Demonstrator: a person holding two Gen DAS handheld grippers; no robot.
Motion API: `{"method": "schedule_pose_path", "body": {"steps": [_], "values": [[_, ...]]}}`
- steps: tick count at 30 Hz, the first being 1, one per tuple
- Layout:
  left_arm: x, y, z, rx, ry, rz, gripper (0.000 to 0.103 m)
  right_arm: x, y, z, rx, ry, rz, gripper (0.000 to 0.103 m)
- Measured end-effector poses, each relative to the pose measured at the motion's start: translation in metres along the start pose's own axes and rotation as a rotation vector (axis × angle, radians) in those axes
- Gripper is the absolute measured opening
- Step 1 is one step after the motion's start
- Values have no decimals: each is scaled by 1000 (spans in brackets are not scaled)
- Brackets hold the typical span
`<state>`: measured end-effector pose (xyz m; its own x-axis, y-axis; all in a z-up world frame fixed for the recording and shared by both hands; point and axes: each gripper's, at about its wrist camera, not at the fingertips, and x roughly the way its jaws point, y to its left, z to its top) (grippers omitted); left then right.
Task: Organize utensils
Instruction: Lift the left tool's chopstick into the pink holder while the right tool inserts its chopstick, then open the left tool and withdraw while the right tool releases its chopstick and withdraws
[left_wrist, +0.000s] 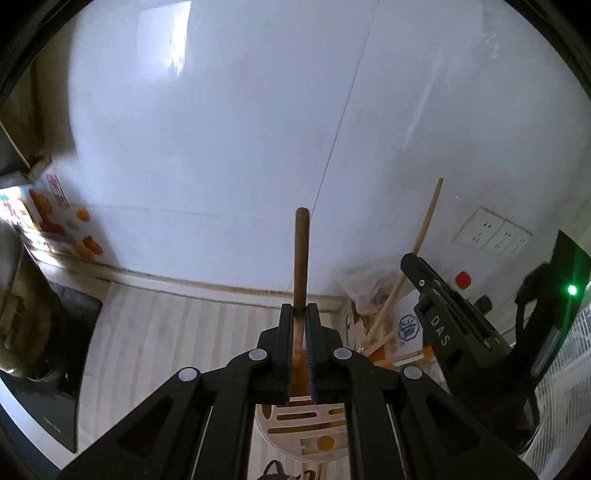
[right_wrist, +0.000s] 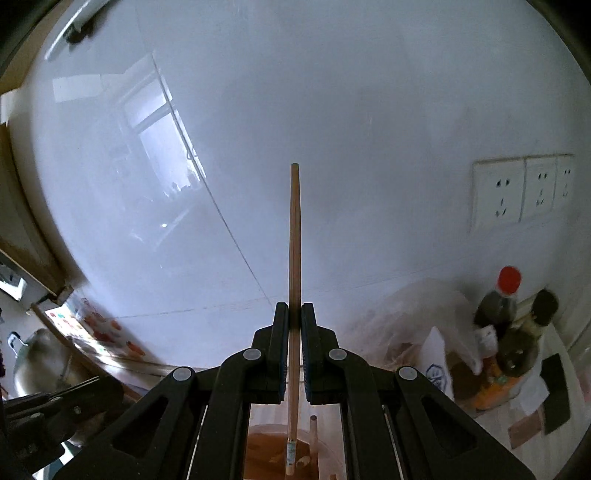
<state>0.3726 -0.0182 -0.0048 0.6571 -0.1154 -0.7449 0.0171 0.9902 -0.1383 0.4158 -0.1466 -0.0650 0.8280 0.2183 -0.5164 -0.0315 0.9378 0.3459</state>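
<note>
In the left wrist view my left gripper (left_wrist: 299, 312) is shut on a dark brown wooden utensil (left_wrist: 301, 254); its round handle points up toward the white wall and its flat lower part sits between the pads. Under it lies a pale round slotted holder (left_wrist: 291, 424). To the right, my right gripper (left_wrist: 408, 260) carries a pale chopstick (left_wrist: 424, 232), tilted. In the right wrist view the right gripper (right_wrist: 294, 314) is shut on that chopstick (right_wrist: 294, 236), which stands upright. Its lower tip hangs over a clear container with brown contents (right_wrist: 266, 454), where another stick (right_wrist: 313, 428) stands.
A glossy white wall (right_wrist: 332, 129) fills both views close ahead. Wall sockets (right_wrist: 517, 192), two dark bottles (right_wrist: 496, 306), a plastic bag (right_wrist: 417, 314) and a carton (right_wrist: 439, 369) crowd the right corner. A steel pot (right_wrist: 37, 362) and a dark block (left_wrist: 44, 369) stand at the left.
</note>
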Motion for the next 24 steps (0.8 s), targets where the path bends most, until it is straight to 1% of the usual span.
{"method": "schedule_pose_path", "body": {"steps": [4,7,10,11,12,13,14,15,16,17,18,19,20,21,22,23,24], "values": [[18,6,-4,-4,45,-4,4,8,-2,-14,-13,2,10,7],[23,10,-8,-11,68,-17,4,11,0,-21,-29,26,13,7],[18,14,-10,-28,83,-34,5,8,2,-28,-63,71,28,7],[13,14,-10,-29,81,-37,6,7,2,-29,-66,95,44,7],[8,12,-10,-24,74,-33,9,6,1,-31,-67,113,50,8],[1,13,-10,-16,63,-19,10,5,1,-31,-67,126,49,9],[-4,13,-11,-11,53,-3,11,1,-1,-32,-65,139,49,11],[-12,14,-11,-4,36,15,14,-4,-3,-31,-57,148,50,17],[-17,15,-13,-2,28,32,18,-10,-6,-29,-49,149,51,23],[-21,18,-14,-4,22,49,35,-16,-8,-27,-40,146,48,27],[-26,20,-15,-5,12,63,58,-25,-10,-25,-33,141,43,35],[-31,23,-17,-8,-3,75,67,-32,-12,-23,-27,138,43,42],[-37,27,-21,-16,-21,90,75,-39,-14,-21,-20,138,43,46],[-40,31,-23,-19,-32,100,75,-48,-16,-20,-13,139,37,51],[-44,34,-27,-20,-39,113,76,-55,-18,-19,-8,136,32,53],[-46,37,-31,-21,-40,129,77,-64,-20,-18,-4,131,23,54],[-48,40,-37,-18,-45,148,82,-74,-23,-19,0,129,6,55]]}}
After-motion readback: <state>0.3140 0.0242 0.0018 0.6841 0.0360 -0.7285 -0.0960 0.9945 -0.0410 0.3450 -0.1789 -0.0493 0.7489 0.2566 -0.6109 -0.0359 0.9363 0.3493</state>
